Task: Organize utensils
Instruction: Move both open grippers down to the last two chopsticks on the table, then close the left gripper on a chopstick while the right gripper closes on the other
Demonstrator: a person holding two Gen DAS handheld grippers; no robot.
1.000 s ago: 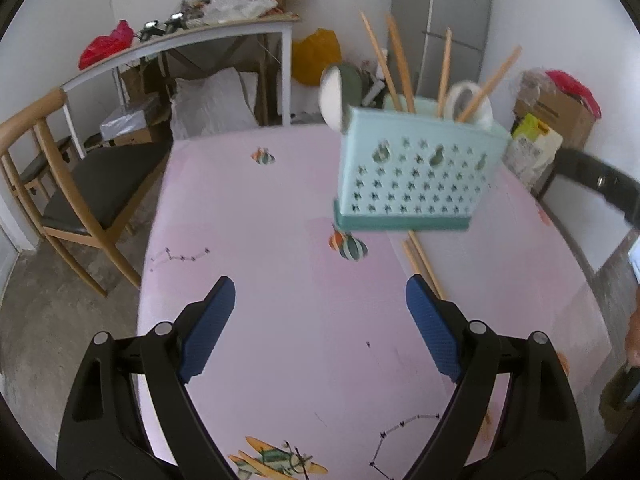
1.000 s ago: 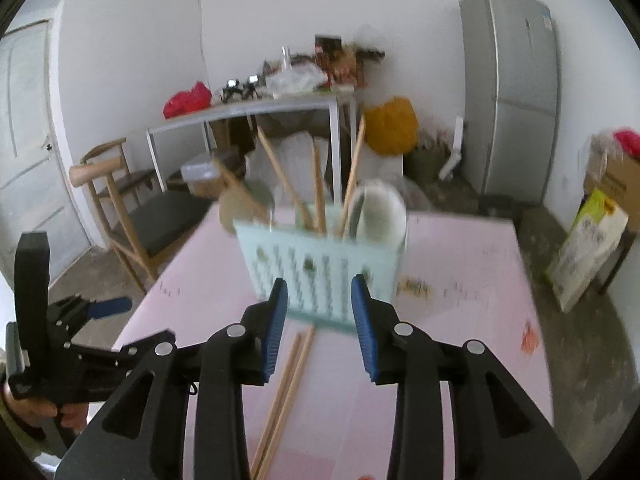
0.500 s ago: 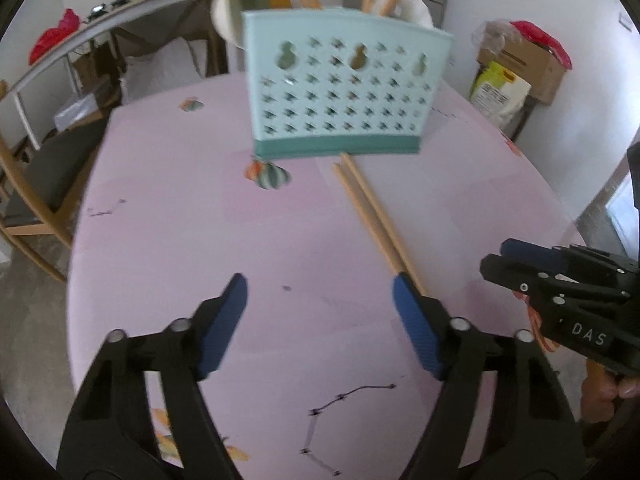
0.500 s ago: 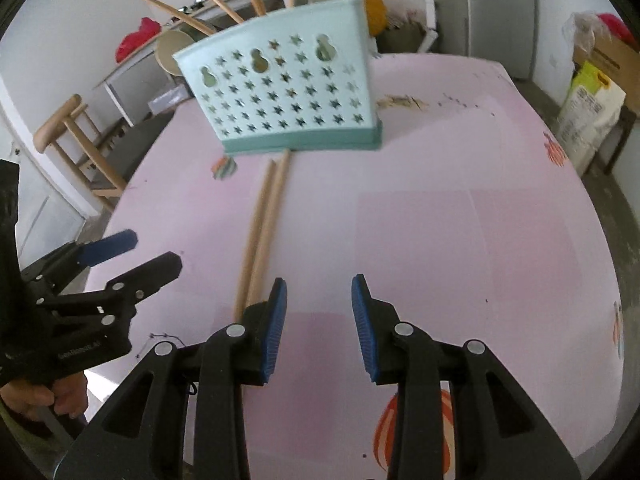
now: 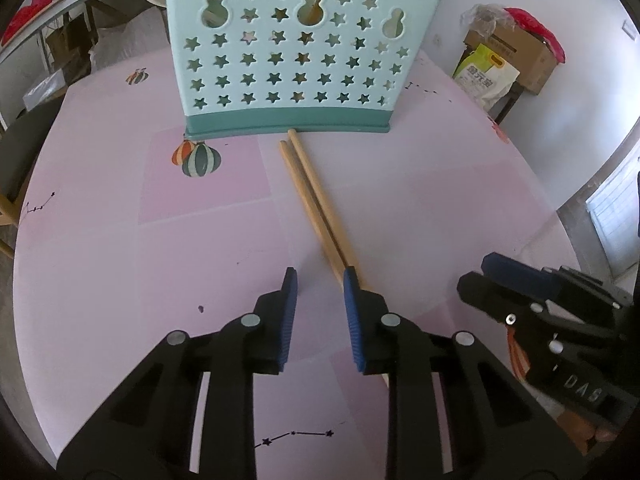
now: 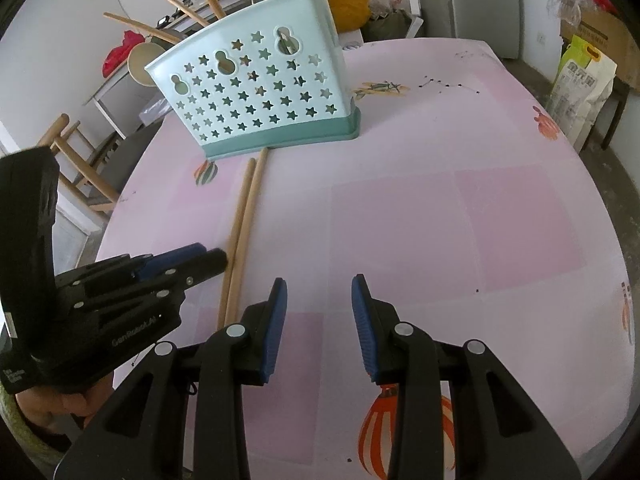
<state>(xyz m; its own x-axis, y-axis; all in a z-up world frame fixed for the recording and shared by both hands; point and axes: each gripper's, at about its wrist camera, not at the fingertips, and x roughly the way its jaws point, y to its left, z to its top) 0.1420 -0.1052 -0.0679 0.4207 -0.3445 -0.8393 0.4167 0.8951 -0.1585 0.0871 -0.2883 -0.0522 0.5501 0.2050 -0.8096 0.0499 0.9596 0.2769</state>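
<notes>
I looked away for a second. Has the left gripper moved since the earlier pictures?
Yes. The left gripper has come down and in toward the chopsticks by the basket, its jaws closing; nothing is between them.

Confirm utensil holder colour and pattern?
Light aqua utensil holder with star cut-outs and darker teal base; clearest in left wrist view.

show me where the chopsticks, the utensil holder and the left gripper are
chopsticks [image 5: 310, 196], left wrist view, middle of the pair on the table
utensil holder [image 6: 256, 98], right wrist view, its star-pierced front wall
left gripper [image 5: 320, 280], left wrist view, midway between its fingertips
</notes>
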